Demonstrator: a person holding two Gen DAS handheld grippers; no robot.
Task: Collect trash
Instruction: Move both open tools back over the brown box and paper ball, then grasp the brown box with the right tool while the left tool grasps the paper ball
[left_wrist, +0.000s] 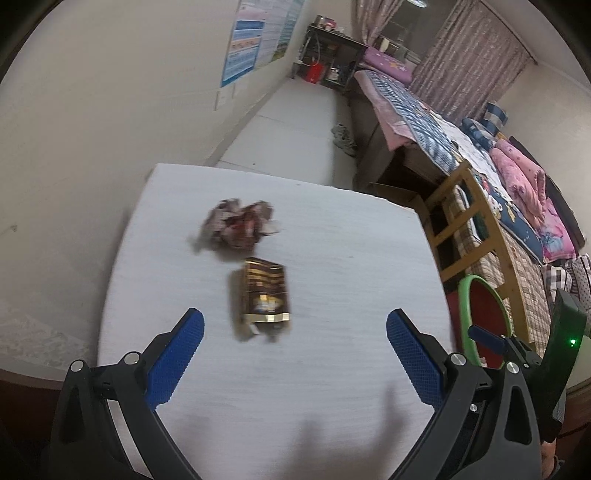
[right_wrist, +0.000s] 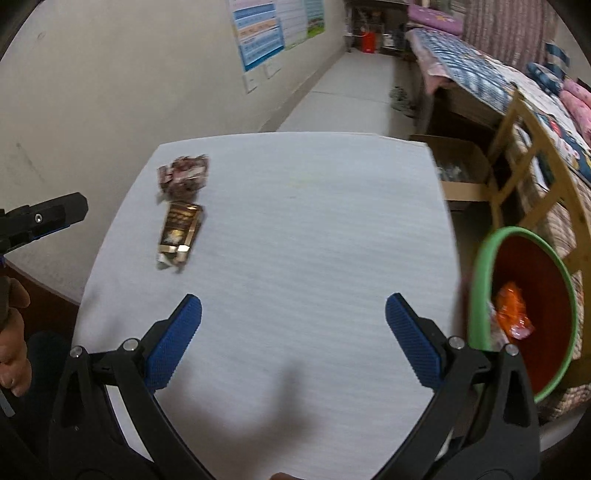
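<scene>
Two pieces of trash remain on the white surface (right_wrist: 295, 229): a brown-and-gold wrapper (left_wrist: 265, 297), lying flat and roughly lengthwise to the left wrist view, and just beyond it a crumpled reddish wrapper (left_wrist: 238, 225), close to the first but apart from it as far as the motion blur allows a reading. Both sit toward the left side of the surface, near the wall. The bin (right_wrist: 480, 280), a red container with a green rim, stands off the right edge of the surface beside a wooden chair (right_wrist: 517, 162), and an orange wrapper (right_wrist: 513, 310) already lies inside it; a paler scrap appears beside that, though it is too blurred to identify. The left claw (left_wrist: 295, 334) is spread wide and empty, hovering low with the brown-and-gold wrapper just ahead of and between its blue pads. The right claw (right_wrist: 293, 319) is likewise released and holds nothing, positioned over bare surface with the bin just to its right. Assessment: the task is partly complete, with at least one item deposited and two still to be collected. The left claw is the better placed for the nearer wrapper; the crumpled one behind it would follow. Nothing else on the surface reads as trash. A cardboard box (right_wrist: 461, 173) on the floor beyond the far corner is not involved in the work.
</scene>
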